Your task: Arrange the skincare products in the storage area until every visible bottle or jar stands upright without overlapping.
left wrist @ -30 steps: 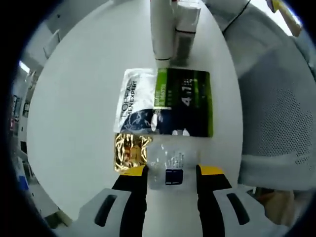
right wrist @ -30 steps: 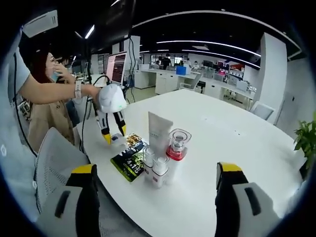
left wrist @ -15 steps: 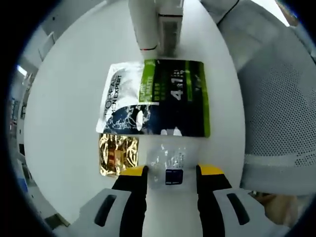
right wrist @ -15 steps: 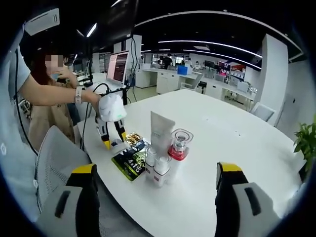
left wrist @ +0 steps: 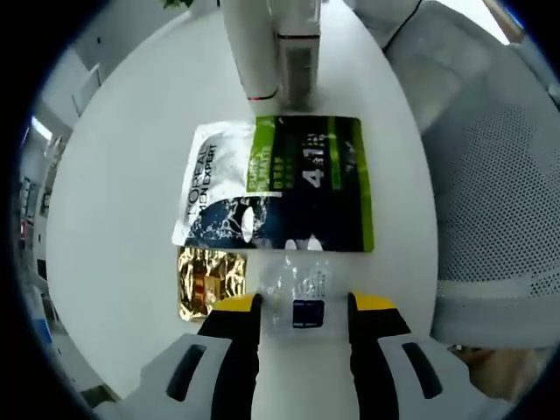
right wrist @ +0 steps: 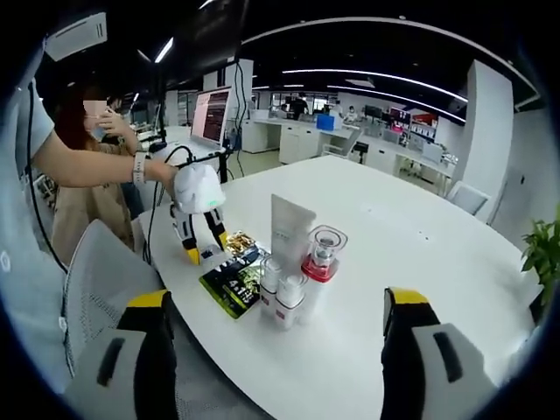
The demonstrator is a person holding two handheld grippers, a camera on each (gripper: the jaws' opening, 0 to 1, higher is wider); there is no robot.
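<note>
white round counter (right wrist: 411,262) in open-plan office – left claw (left wrist: 300,308) clamps a clear jar (left wrist: 297,293) beside sachets; right claw (right wrist: 271,315) gapes empty.

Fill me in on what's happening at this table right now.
A person is tidying skincare products on a round white table. The left hand-held gripper has its jaws on either side of a small clear packet with a dark blue label lying flat beside a gold foil sachet and a dark green-and-white sachet. The right hand-held gripper hangs open, apart from the upright white tube and bottles.
</note>
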